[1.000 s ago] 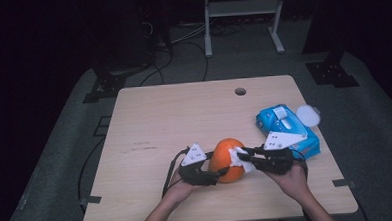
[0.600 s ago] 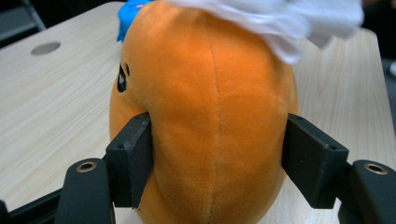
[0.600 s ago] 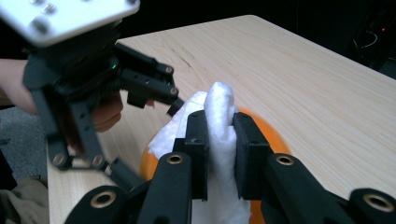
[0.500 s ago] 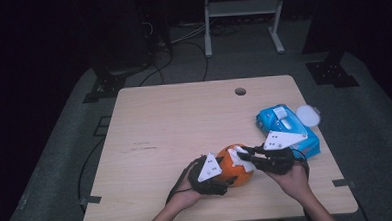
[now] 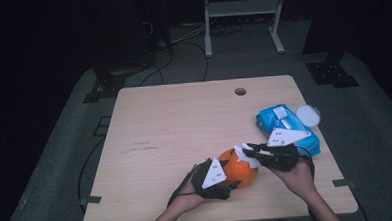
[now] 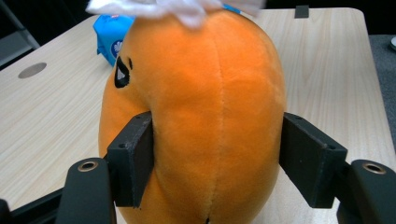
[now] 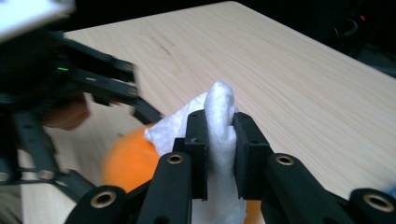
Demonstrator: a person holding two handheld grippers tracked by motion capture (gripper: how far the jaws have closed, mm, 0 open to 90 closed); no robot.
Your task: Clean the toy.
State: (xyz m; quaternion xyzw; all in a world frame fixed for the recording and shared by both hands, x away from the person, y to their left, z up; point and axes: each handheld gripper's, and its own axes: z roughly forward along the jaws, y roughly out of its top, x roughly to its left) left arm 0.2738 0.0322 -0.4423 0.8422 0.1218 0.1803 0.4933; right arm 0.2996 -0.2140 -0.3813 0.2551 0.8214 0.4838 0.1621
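An orange plush toy (image 5: 239, 171) with a small black face mark sits near the table's front edge. My left gripper (image 5: 221, 182) is shut on it. In the left gripper view both pads (image 6: 133, 158) press into the toy's (image 6: 205, 116) sides. My right gripper (image 5: 251, 150) comes in from the right, shut on a white wipe (image 5: 247, 156) that lies against the top of the toy. In the right gripper view the wipe (image 7: 219, 102) is pinched between the jaws of my right gripper (image 7: 219, 130), with the toy (image 7: 128, 161) just below.
A blue pack of wipes (image 5: 285, 126) lies at the table's right edge behind my right hand, with a round white lid (image 5: 308, 115) beside it. A cable hole (image 5: 240, 91) sits near the far edge. Bare wood spreads to the left and far side.
My left gripper has shifted right and toward the front edge, closer under the toy, and the toy has come with it a little. The right gripper has stayed put on the wipe.
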